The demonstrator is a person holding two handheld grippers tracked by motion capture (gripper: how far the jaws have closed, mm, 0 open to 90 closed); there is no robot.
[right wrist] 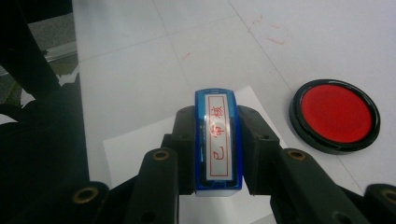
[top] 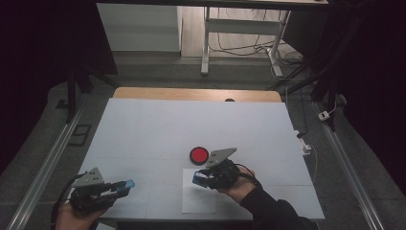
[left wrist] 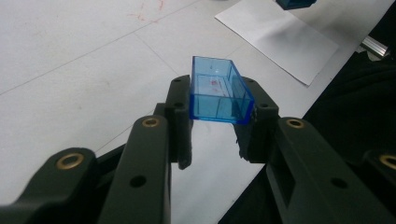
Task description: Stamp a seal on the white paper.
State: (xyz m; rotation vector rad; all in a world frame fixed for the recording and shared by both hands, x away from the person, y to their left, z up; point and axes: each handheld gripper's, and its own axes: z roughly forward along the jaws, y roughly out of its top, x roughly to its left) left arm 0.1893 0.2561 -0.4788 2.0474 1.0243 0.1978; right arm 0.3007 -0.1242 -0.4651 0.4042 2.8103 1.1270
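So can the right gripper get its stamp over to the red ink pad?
Probably yes. The right gripper, shut on the blue stamp, hovers over the paper sheet, and the red ink pad lies open close by, with nothing between them.

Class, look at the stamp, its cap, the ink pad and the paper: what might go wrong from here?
1. The stamp, clamped in the right gripper, may press tilted, smearing the sheet of paper.
2. The open red ink pad lies near that hand and might be knocked.
3. The clear blue cap in the left gripper might slip.
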